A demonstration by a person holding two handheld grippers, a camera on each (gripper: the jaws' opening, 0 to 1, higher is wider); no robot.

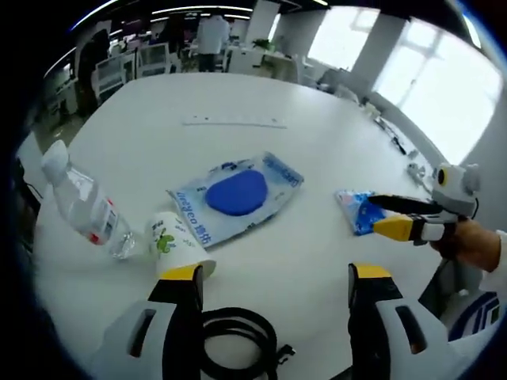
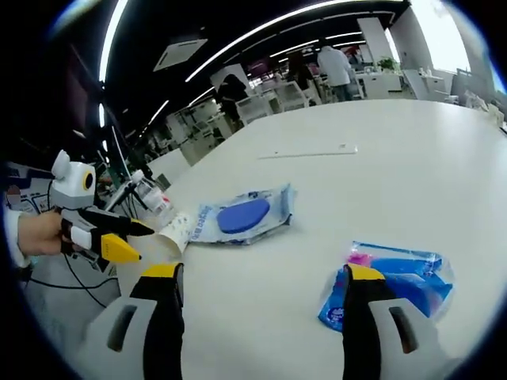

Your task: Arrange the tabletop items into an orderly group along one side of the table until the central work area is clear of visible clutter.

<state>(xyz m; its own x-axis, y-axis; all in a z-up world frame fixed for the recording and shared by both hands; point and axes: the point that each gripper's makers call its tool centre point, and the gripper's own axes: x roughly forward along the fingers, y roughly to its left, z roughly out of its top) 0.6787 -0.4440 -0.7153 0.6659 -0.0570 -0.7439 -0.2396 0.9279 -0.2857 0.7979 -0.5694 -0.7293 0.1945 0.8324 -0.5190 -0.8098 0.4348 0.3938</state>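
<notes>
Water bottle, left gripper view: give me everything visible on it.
The water bottle is clear plastic with a white cap and a label with some red on it. It lies on its side on the white table, cap pointing toward the table's edge, base next to a tipped paper cup. It looks nearly empty. Neither gripper is touching it.
</notes>
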